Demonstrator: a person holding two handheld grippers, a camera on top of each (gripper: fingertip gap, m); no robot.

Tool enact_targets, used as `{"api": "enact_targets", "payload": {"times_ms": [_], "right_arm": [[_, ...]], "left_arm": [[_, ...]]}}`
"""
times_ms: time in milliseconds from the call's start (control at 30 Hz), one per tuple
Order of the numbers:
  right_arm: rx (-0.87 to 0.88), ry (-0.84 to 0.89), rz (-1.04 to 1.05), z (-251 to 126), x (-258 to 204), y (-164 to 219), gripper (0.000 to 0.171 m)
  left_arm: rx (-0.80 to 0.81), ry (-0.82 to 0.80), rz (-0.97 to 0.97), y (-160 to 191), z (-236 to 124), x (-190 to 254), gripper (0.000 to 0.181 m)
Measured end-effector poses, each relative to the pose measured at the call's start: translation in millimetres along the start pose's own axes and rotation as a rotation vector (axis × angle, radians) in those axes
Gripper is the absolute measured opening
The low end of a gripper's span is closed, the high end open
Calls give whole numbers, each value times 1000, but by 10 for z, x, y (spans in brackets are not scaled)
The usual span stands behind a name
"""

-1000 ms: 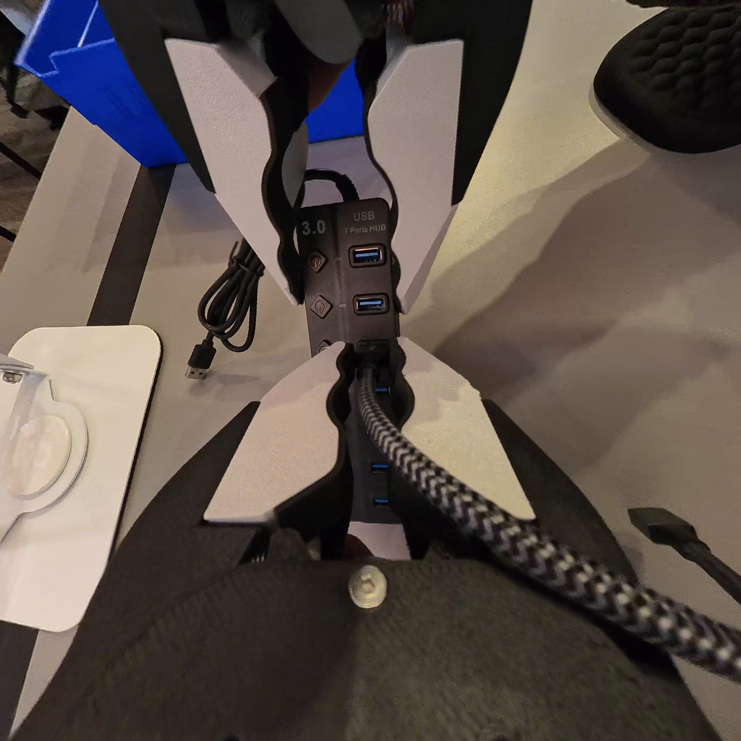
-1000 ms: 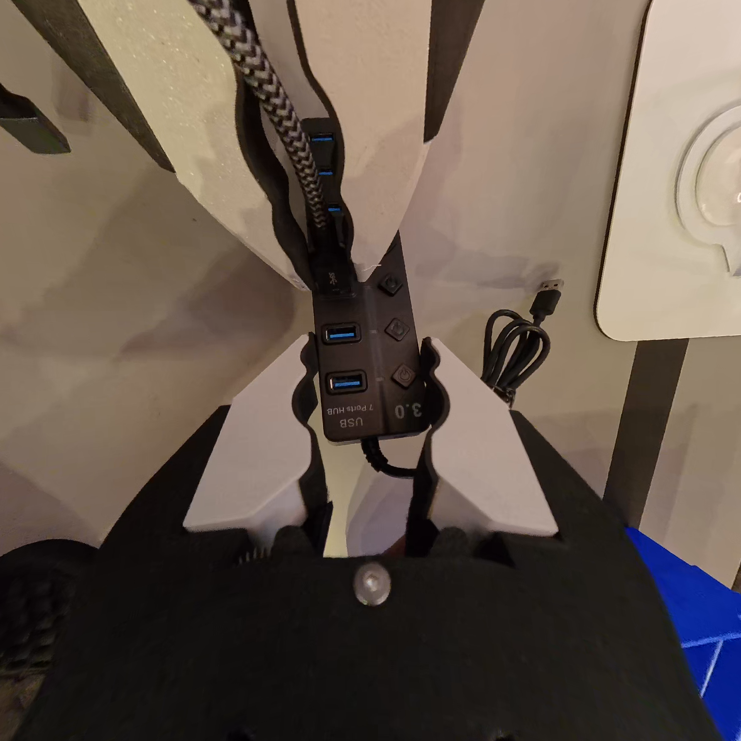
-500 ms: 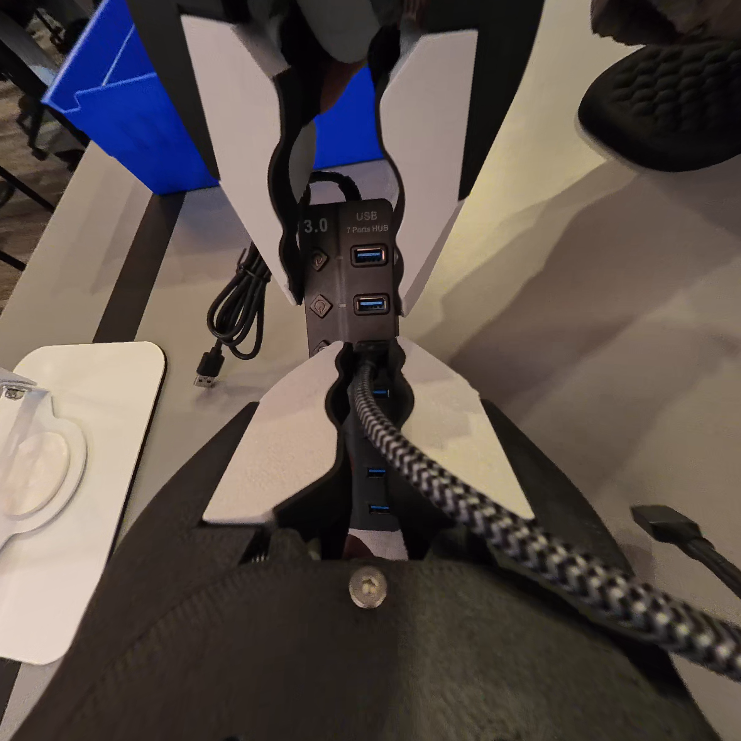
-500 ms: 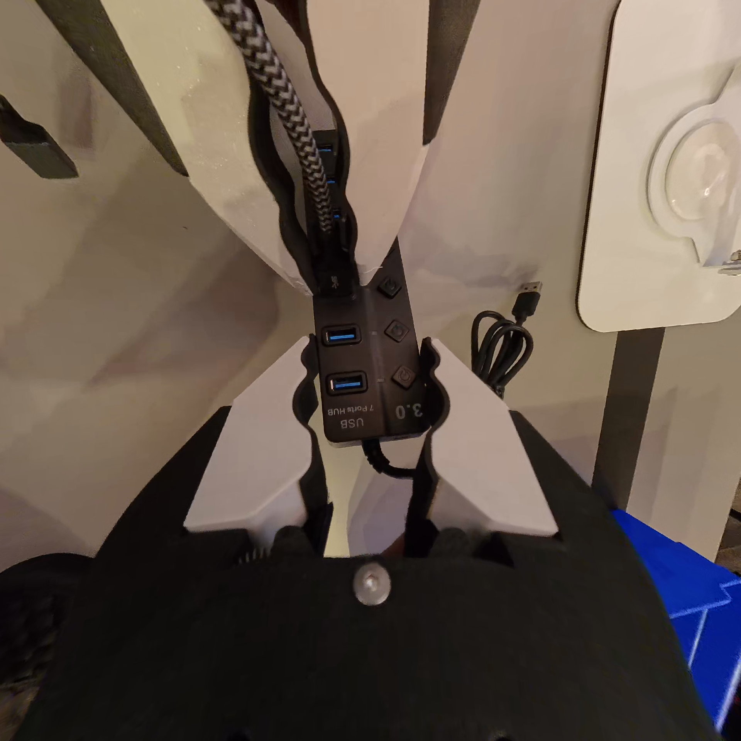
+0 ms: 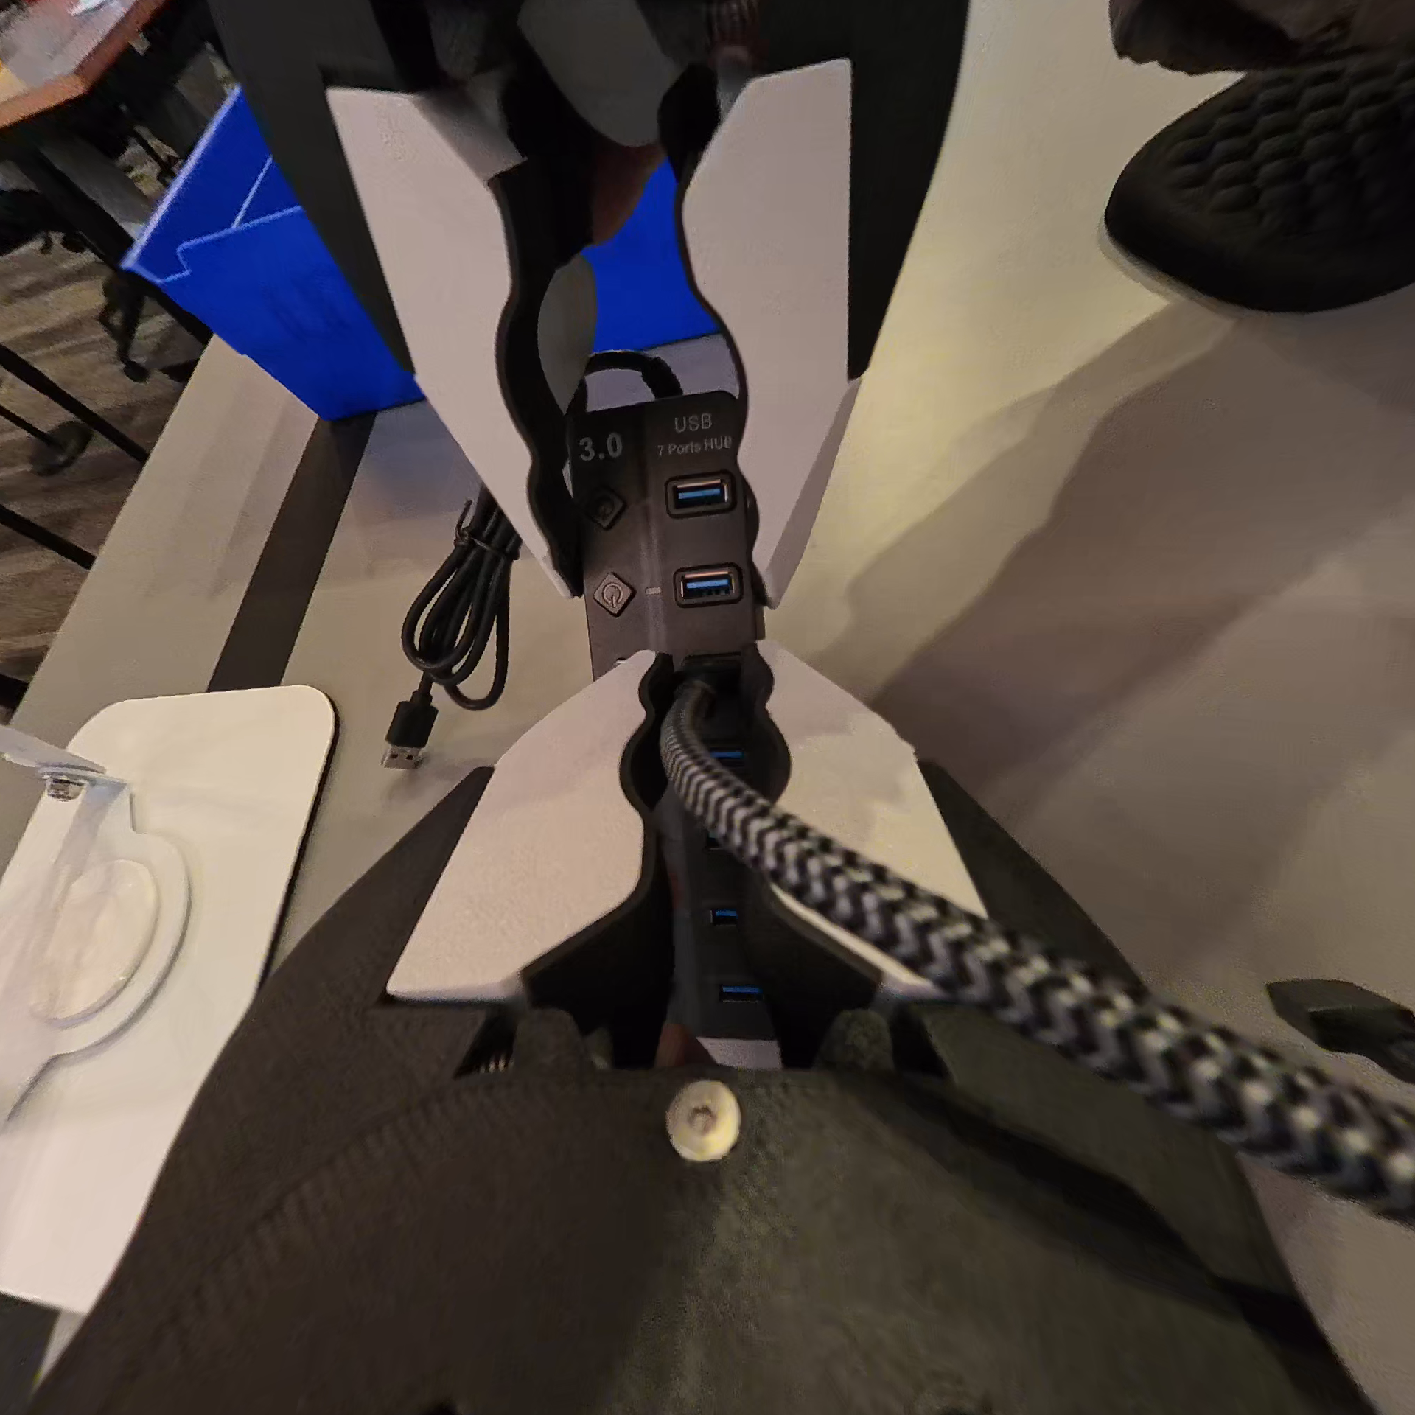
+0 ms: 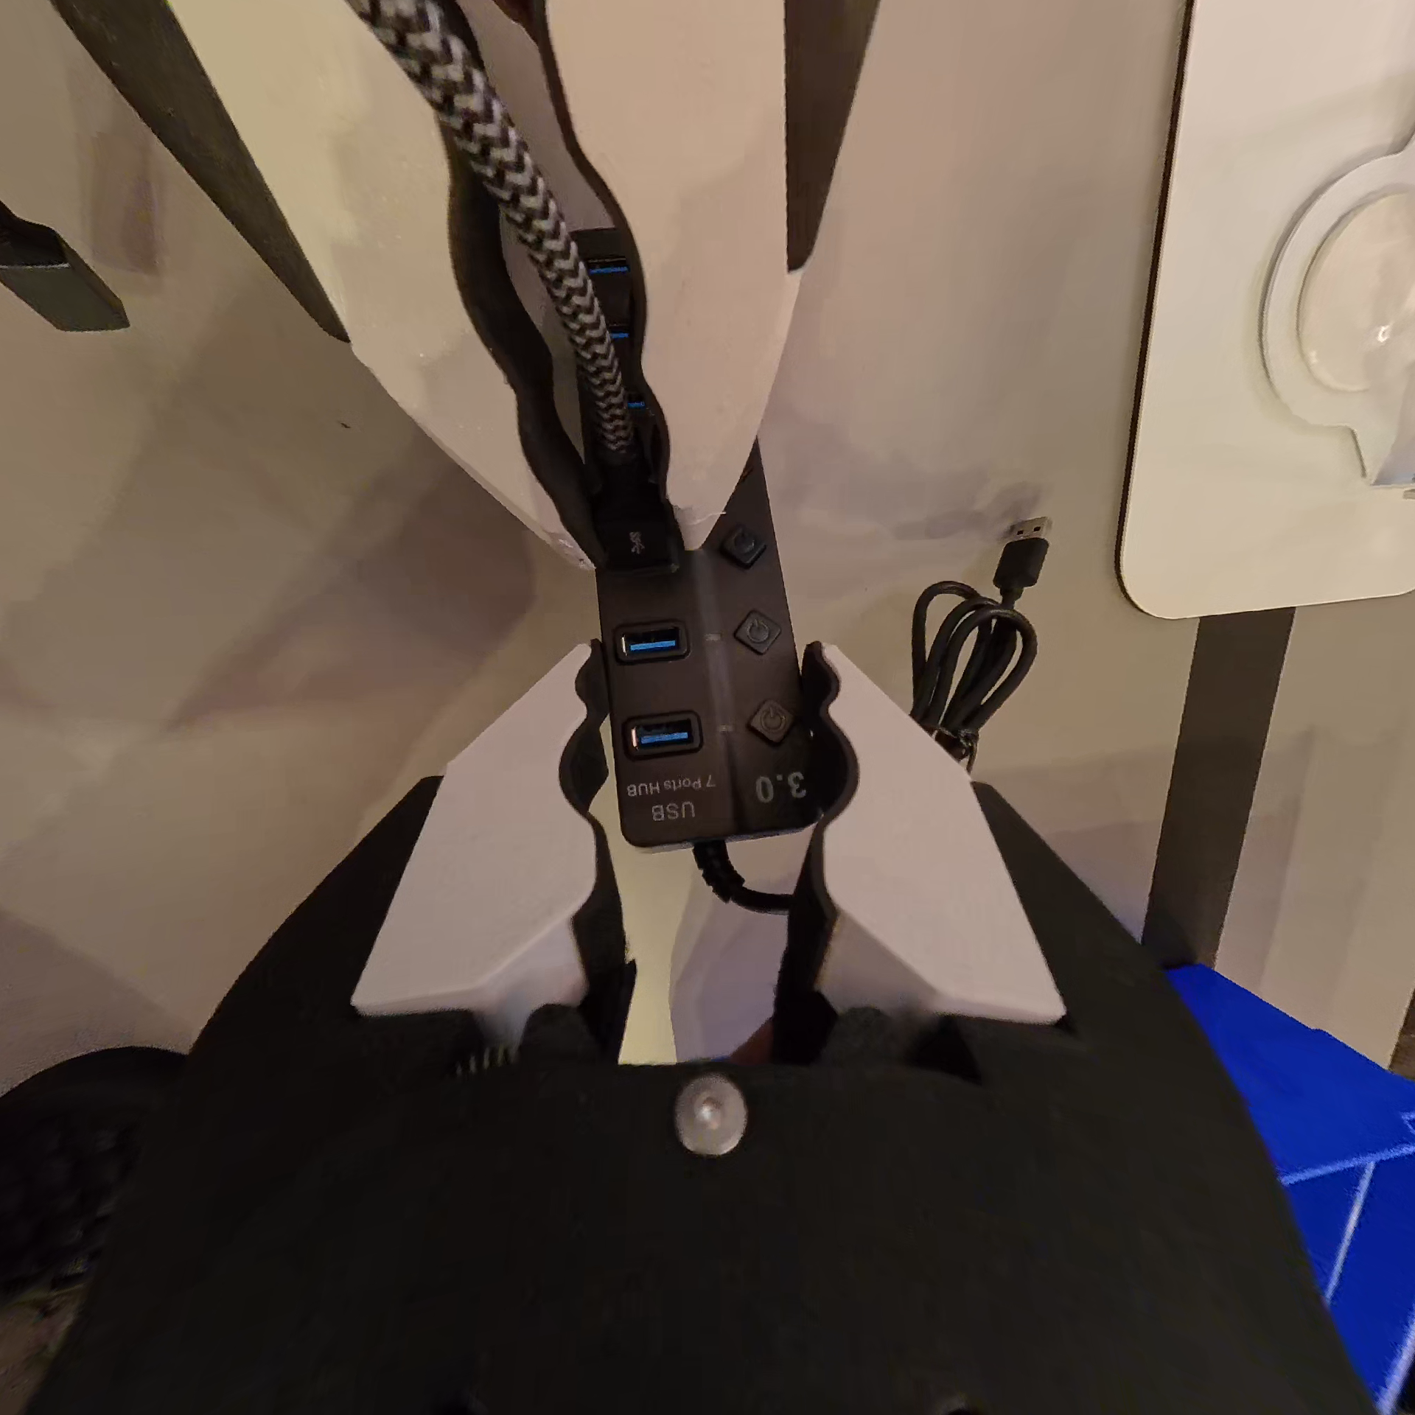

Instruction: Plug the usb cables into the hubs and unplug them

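A black USB hub (image 5: 658, 528) lies on the pale table. My right gripper (image 6: 703, 655) is shut on the hub's labelled end, one finger on each long side; it shows at the top of the left wrist view (image 5: 666, 593). My left gripper (image 5: 704, 662) is shut on the black plug (image 6: 639, 540) of a black-and-white braided cable (image 5: 842, 865). The plug sits at the hub's third port, and how deep it sits is hidden by the fingers. The two ports nearest the labelled end are empty. The left gripper (image 6: 639, 547) faces mine across the hub (image 6: 720, 689).
A coiled thin black cable (image 5: 459, 612) with a USB plug lies left of the hub. A white board (image 5: 191, 766) with a clear plastic part lies beyond it. A blue bin (image 5: 268, 291) stands off the table's edge. A black mesh object (image 5: 1263, 191) and another black plug (image 5: 1332, 1018) lie to the right. Less than 4 cm separates the two grippers' tips. Both grippers' tips are roughly 30 cm from the black mesh object (image 5: 1263, 191).
Both grippers keep their holds and the plug stays at the same port. Both views have shifted a little together, so the board, the coiled cable and the bin sit slightly differently in frame.
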State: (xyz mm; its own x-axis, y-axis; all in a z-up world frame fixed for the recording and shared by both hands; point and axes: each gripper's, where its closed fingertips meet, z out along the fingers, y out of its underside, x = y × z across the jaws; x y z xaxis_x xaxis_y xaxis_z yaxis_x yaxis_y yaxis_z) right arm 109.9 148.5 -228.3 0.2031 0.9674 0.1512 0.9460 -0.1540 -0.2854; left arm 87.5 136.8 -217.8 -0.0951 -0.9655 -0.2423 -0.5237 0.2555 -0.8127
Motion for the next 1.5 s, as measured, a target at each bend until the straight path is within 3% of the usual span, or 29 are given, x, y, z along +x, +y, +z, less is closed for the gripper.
{"api": "enact_targets", "payload": {"times_ms": [1100,1233,1500], "right_arm": [[4,2,1,60,-47,70,48],[81,4,-19,75,-43,37,49],[124,363,-253,-11,48,-33,62]], "left_arm": [[4,13,20,-64,-78,28,11],[0,22,10,-72,-89,19,10],[111,-3,-220,-201,-182,-209,9]]}}
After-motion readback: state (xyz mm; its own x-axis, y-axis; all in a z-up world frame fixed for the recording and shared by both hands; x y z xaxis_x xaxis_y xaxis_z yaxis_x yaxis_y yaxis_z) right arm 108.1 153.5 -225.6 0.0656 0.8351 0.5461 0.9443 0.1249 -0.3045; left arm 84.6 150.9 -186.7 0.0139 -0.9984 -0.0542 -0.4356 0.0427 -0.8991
